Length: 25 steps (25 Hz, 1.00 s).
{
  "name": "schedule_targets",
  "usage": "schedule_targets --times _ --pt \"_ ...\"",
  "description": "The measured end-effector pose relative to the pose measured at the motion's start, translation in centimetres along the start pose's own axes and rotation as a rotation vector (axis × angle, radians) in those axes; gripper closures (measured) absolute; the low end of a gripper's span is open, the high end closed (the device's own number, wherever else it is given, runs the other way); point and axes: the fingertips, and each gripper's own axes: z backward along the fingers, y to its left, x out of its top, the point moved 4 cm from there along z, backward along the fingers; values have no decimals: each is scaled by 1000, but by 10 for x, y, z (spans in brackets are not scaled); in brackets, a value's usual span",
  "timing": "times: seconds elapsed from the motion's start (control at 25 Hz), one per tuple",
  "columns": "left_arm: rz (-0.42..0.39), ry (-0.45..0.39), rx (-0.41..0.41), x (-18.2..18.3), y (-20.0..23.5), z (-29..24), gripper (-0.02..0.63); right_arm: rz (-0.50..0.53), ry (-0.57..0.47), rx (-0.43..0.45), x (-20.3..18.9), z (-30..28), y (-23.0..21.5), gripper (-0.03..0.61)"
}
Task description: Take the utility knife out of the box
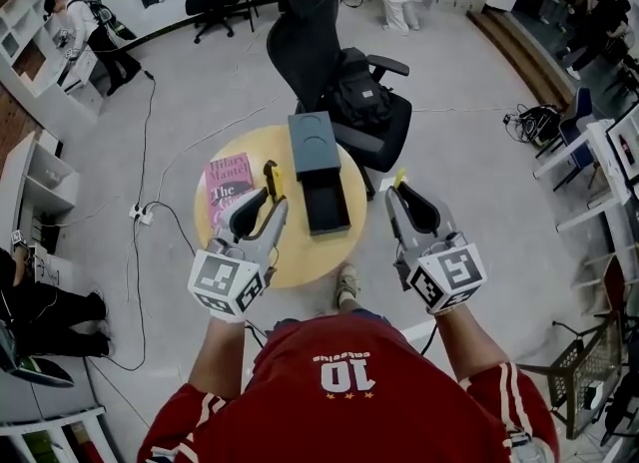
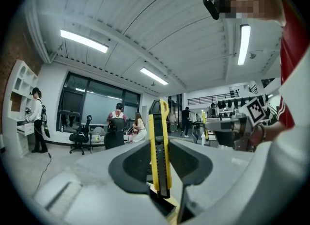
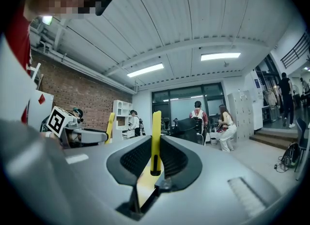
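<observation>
Surface (image 1: 305, 251): round, pale wood top, standing on a grey floor (image 1: 190, 92). Two items lie directly on it.

Left of centre is a book (image 1: 228, 190) with a pink cover, lying flat, cover up. Right of centre is a dark box (image 1: 319, 167) in two parts: a grey-blue sleeve (image 1: 313, 144) toward the far rim and a black tray (image 1: 326, 204) drawn out toward the near side. The sleeve's far end appears to reach the rim; any overhang cannot be resolved. Book and box lie apart.

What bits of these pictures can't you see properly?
1. thin yellow piece clamped in the right gripper: edge-on in the right gripper view, tiny in the head view; unidentifiable.
2. Inside of the box: dark and too small, head view.
3. book cover: the left gripper, holding the utility knife, overlaps it, head view.
</observation>
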Motion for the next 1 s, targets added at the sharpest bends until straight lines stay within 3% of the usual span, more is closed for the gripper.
schedule_targets --times 1.0 --pt "20 -14 5 9 3 7 485 15 -6 10 3 -4 20 529"
